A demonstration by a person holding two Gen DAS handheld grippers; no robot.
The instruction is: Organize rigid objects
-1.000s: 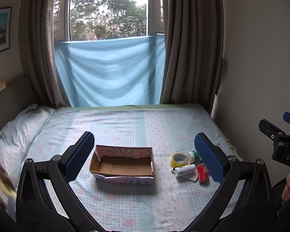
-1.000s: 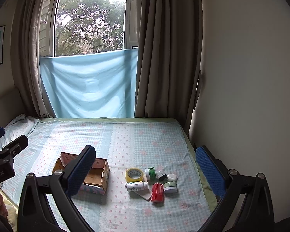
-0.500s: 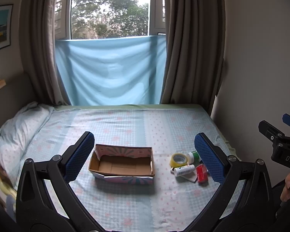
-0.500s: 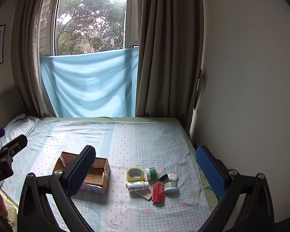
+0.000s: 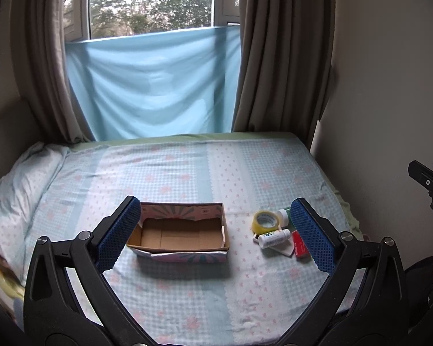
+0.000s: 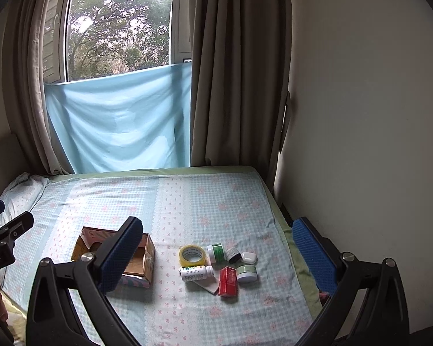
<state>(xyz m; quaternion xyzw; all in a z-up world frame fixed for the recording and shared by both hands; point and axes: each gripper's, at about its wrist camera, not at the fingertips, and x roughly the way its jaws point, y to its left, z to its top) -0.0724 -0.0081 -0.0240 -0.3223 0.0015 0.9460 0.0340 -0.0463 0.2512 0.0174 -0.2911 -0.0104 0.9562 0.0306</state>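
Note:
An open, empty cardboard box (image 5: 182,235) sits on the bed; it also shows in the right wrist view (image 6: 143,262). To its right lies a cluster: a yellow tape roll (image 6: 192,255), a white bottle on its side (image 6: 196,273), a green-labelled bottle (image 6: 216,253), a red box (image 6: 228,281), a green jar (image 6: 246,273), a small dark jar (image 6: 233,254) and a white case (image 6: 249,257). My left gripper (image 5: 216,235) is open and empty above the bed, in front of the box. My right gripper (image 6: 216,256) is open and empty, facing the cluster.
The bed (image 5: 187,167) has a checked blue sheet, a pillow (image 5: 17,184) at the left and a wall (image 6: 360,115) close on the right. Curtains (image 5: 274,57) and a blue cloth (image 5: 153,86) hang at the far end.
Both views have crept slightly nearer the bed. Nothing on the bed has moved and both grippers stay open.

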